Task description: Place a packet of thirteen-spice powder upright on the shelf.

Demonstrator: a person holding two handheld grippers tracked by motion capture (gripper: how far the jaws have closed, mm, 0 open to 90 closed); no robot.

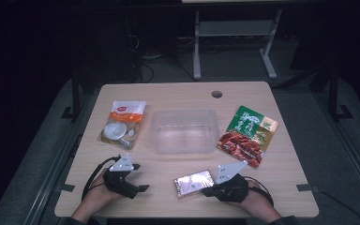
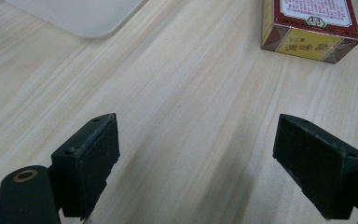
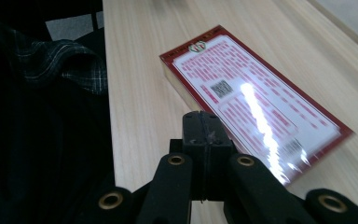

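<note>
A flat red-and-white box lies label-up near the table's front edge, also close up in the right gripper view. My right gripper is shut with its jaws pressed together and nothing between them, its tip just beside the box's near right end. My left gripper rests at the front left, open over bare wood, with one end of the box farther off. A clear plastic container stands at the table's middle.
A white snack bag lies left of the container and a green-and-red bag lies right of it. The wooden table has a cable hole at the back. A plaid sleeve hangs past the table's edge.
</note>
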